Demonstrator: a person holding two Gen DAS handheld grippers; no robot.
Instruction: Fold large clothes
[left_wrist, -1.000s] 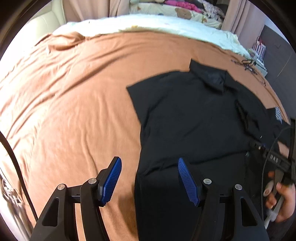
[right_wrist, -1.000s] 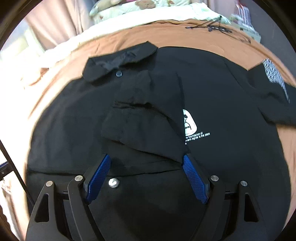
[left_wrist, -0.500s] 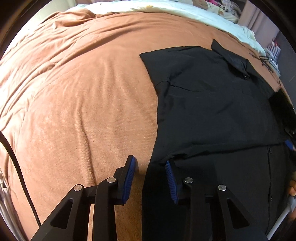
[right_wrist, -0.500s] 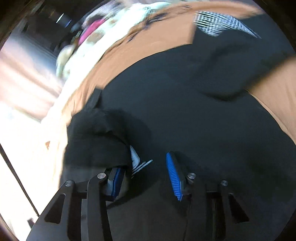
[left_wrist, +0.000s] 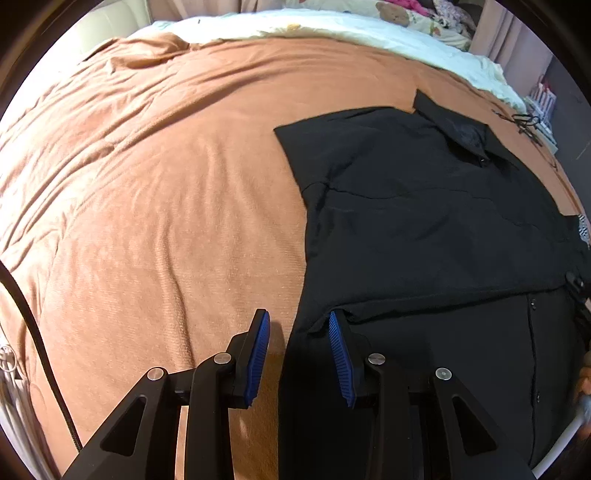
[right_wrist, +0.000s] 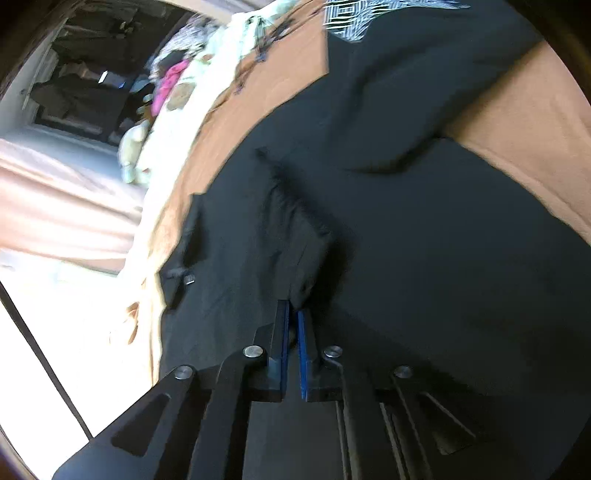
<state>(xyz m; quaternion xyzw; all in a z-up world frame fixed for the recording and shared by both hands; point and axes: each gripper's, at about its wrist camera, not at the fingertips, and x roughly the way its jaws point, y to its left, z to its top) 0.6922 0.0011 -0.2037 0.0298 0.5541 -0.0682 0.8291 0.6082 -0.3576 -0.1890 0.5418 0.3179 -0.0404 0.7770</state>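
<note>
A large black button-up shirt (left_wrist: 424, 221) lies spread on the orange-brown bedspread (left_wrist: 147, 184), its collar at the far side. My left gripper (left_wrist: 299, 325) is open, hovering over the shirt's left edge, where a folded flap ends. In the right wrist view, my right gripper (right_wrist: 291, 314) is tilted and shut on a raised fold of the black shirt (right_wrist: 295, 236). A patterned white patch (right_wrist: 351, 14) shows on the shirt's far sleeve.
White bedding (left_wrist: 332, 26) and stuffed toys (left_wrist: 391, 11) lie along the far side of the bed. A black cable (left_wrist: 33, 332) hangs at the left. Dark cords (left_wrist: 524, 122) lie on the bedspread at the far right.
My right gripper has closed on a fold of the shirt and rotated further. My left gripper has backed off slightly and stays open over the shirt's left edge.
</note>
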